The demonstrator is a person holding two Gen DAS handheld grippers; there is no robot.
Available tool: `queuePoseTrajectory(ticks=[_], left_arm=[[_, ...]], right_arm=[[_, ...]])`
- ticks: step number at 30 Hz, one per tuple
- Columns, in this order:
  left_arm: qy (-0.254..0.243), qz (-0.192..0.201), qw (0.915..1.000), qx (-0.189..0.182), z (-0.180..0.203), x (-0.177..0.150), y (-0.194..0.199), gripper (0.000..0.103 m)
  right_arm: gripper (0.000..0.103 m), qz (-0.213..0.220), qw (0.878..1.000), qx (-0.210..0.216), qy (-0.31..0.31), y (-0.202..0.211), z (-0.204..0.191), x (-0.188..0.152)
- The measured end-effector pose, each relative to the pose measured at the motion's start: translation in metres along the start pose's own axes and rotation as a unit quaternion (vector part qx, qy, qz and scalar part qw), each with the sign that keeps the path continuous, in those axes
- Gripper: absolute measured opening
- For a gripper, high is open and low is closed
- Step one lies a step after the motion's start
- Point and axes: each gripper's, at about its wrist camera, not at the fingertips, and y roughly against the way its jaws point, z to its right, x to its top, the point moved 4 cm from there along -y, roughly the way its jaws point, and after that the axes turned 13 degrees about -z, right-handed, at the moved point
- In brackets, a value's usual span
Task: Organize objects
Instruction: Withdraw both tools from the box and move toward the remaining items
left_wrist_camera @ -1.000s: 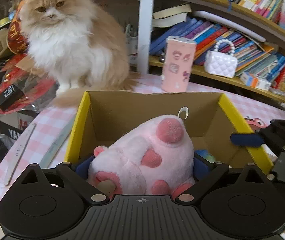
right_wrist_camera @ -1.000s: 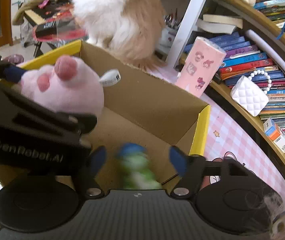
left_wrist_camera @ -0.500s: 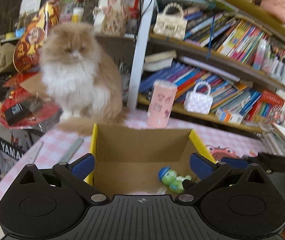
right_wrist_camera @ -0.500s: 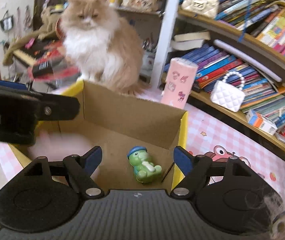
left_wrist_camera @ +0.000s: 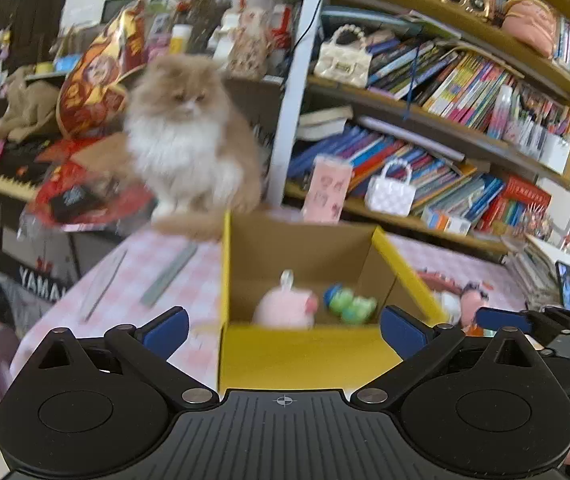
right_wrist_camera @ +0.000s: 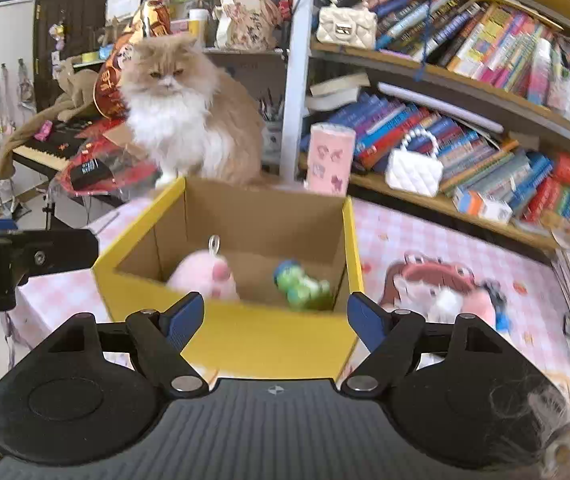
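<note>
Now that both toys have dropped, pink plush [left_wrist_camera: 285, 310] and green figure [left_wrist_camera: 351, 304] lie in the yellow box [left_wrist_camera: 305, 356] at frame centre (cat watching); left tongs [left_wrist_camera: 283, 327] and right tongs [right_wrist_camera: 276, 319] gape empty, ready for more.

**Table surface: contents noted**

Before me, the table [right_wrist_camera: 405, 232] wears a pink checked cloth. Directly on it stand a yellow cardboard box [right_wrist_camera: 245, 336], a fluffy cat [right_wrist_camera: 189, 120] behind the box, and an upright pink container [right_wrist_camera: 331, 160] beside the cat. Two flat strips [left_wrist_camera: 169, 272] lie left of the box.
</note>
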Motion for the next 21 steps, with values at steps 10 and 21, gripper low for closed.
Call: queuePoseTrajectory(ticks=[10,21], left_arm=[[0.008,-0.041,0.9989,0.022,-0.005,-0.059,0.018,0.103],[-0.042,-0.069,0.9966,-0.016,0.031,-0.093,0.021,0.103]], right_arm=[[0.078,-0.047,0.997,-0.031,-0.051,0.024,-0.016,-0.078],[0.080,-0.064,0.992,-0.075,-0.083,0.056,-0.007,-0.127]])
